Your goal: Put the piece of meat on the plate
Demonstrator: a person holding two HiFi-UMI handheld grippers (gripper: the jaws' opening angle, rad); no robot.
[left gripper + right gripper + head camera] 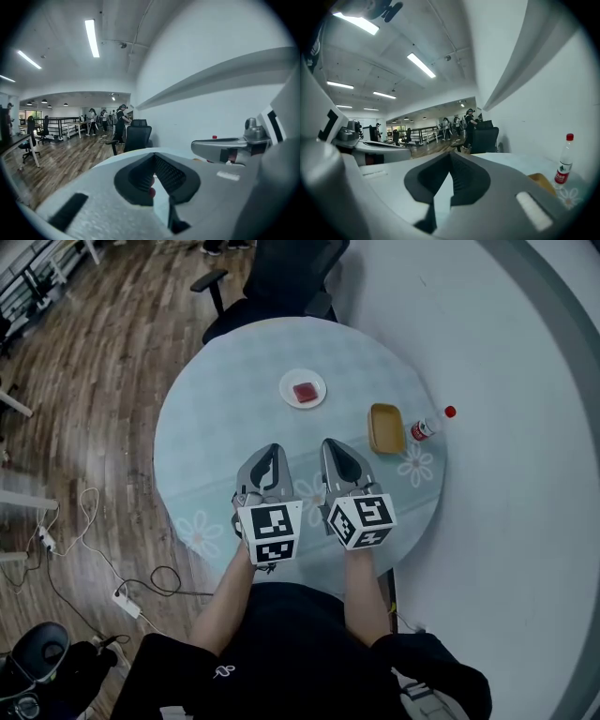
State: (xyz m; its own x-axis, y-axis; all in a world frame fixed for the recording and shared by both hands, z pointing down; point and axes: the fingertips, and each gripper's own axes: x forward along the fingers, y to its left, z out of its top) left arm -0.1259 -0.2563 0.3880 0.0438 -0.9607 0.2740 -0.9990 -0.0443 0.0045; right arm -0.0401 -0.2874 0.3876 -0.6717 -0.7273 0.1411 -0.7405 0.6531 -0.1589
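The piece of meat [305, 392], a small red slab, lies on a white plate [290, 379] at the far side of the round table [206, 456]. Both grippers are held side by side above the table's near half, pointing toward the plate and well short of it. My left gripper [273, 450] is shut with nothing in it; in its own view the fingertips meet [153, 156], and a bit of the red meat [151, 191] shows through the gap below them. My right gripper [331, 443] is shut and empty too, its tips closed together [450, 155].
A tan dish [386, 427] and a red-capped bottle [429, 427] lie at the table's right edge; the bottle [563, 162] stands upright in the right gripper view. A black office chair [281, 277] stands behind the table. Cables lie on the wooden floor [84, 521] at left. People stand far off.
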